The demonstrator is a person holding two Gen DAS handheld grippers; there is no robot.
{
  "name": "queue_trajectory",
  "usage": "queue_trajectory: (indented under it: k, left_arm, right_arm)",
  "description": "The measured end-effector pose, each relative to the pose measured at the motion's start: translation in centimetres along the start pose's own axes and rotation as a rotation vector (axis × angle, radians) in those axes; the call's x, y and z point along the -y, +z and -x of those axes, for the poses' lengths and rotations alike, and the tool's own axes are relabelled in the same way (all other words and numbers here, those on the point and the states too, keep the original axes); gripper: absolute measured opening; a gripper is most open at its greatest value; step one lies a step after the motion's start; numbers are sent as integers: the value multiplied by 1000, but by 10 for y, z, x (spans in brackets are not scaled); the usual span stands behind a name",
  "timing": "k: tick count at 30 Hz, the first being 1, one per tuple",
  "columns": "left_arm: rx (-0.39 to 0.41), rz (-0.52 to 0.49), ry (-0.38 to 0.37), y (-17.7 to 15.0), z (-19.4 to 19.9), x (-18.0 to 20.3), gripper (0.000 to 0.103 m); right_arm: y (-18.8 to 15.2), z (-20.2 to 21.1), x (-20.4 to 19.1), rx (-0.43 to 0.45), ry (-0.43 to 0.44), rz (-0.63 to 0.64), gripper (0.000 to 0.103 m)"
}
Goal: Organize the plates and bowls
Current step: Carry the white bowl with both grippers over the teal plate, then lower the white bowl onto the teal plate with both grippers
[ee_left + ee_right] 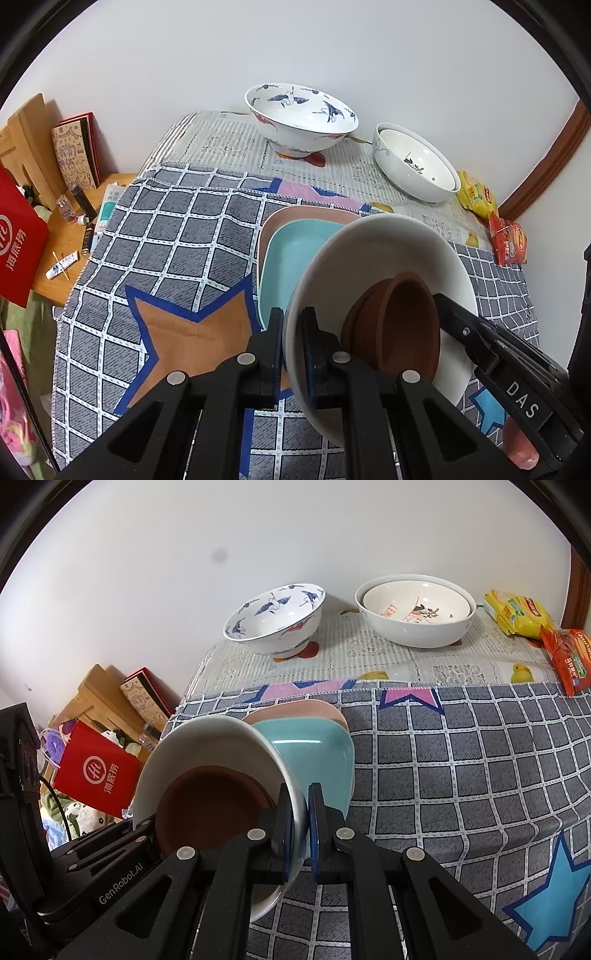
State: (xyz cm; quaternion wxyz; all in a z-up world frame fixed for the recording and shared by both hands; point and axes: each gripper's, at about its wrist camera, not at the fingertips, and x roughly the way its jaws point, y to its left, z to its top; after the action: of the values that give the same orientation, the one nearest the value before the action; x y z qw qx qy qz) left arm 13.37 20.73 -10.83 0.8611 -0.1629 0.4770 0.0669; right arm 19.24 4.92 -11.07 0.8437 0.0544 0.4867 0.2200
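Note:
A white bowl (pixel 373 258) (pixel 207 742) with brown bowls (pixel 399 325) (pixel 214 808) nested inside is held above the checked cloth by both grippers. My left gripper (pixel 292 350) is shut on its left rim; my right gripper (pixel 300 830) is shut on its right rim. Under and behind it lies a teal square plate (pixel 291 254) (pixel 317 753) stacked on a pink plate (pixel 295 214) (pixel 317 707).
At the back stand a crane-patterned bowl (pixel 299 118) (pixel 277 620) and nested white bowls (pixel 417 166) (pixel 413 613). Snack packets (pixel 491 214) (pixel 535 627) lie back right. A side table with books, small bottles and a red bag (pixel 18 236) (pixel 96 771) stands left.

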Motion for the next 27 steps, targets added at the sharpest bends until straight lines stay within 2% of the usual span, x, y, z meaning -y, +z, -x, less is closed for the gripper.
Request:
queue_trajectory:
  k: [14,27]
  left_arm:
    - [19,2,8,-8,16,-3,10]
    - [-22,0,2,1,-13,4,10]
  right_arm:
    - [-7,11,-7,11,7,15,8]
    - [-2,-11,12,-17,4,-8,8]
